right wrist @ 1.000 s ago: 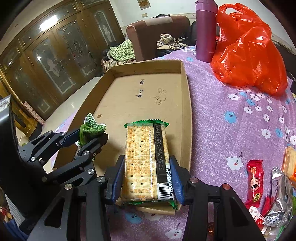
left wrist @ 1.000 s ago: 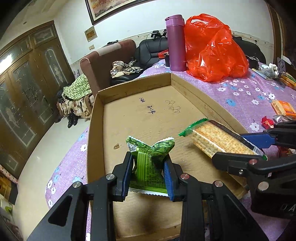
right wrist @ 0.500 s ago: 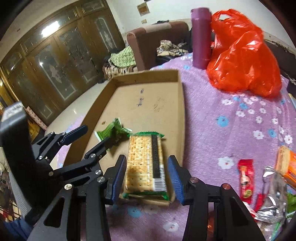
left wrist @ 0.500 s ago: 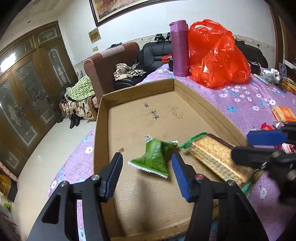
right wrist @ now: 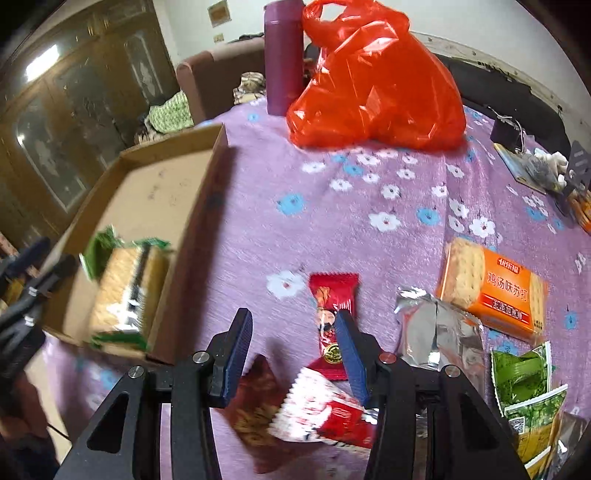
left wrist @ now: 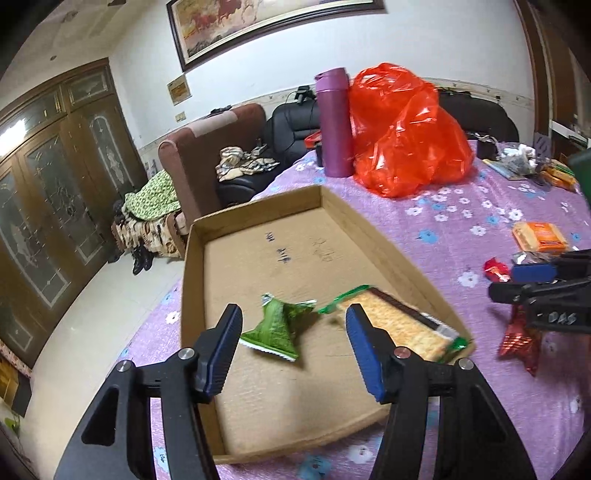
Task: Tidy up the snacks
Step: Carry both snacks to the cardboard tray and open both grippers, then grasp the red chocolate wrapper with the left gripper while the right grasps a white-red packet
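- Shallow cardboard tray (left wrist: 258, 218) on counter; holds two snacks: small green packet (left wrist: 277, 328) near middle, long cracker pack (left wrist: 402, 325) lying along right wall, its end at near right corner.
- Rest of tray floor bare, with some pen marks towards far end.
- Left claw (left wrist: 291, 345) spread wide above tray's near half, gripping nothing; green packet below and between its tips, not touched.
- Right claw (right wrist: 293, 356) also spread, empty, over loose snacks outside tray, right of its wall.
- Loose on cloth: red wrapper (right wrist: 334, 314) by right claw's tip, red-and-white packet (right wrist: 325, 417) beneath it, silver pouch (right wrist: 439, 332), orange cracker pack (right wrist: 491, 288), green packets (right wrist: 524, 384) at right edge.
- Open cloth between tray wall and snack pile.
- Counter covered in purple floral cloth (right wrist: 332, 206); red plastic bag (left wrist: 402, 129) and purple flask (left wrist: 334, 122) at far side.
- Beyond: brown armchair (left wrist: 207, 147), dark wooden cabinets (left wrist: 48, 206), framed picture (left wrist: 258, 22).
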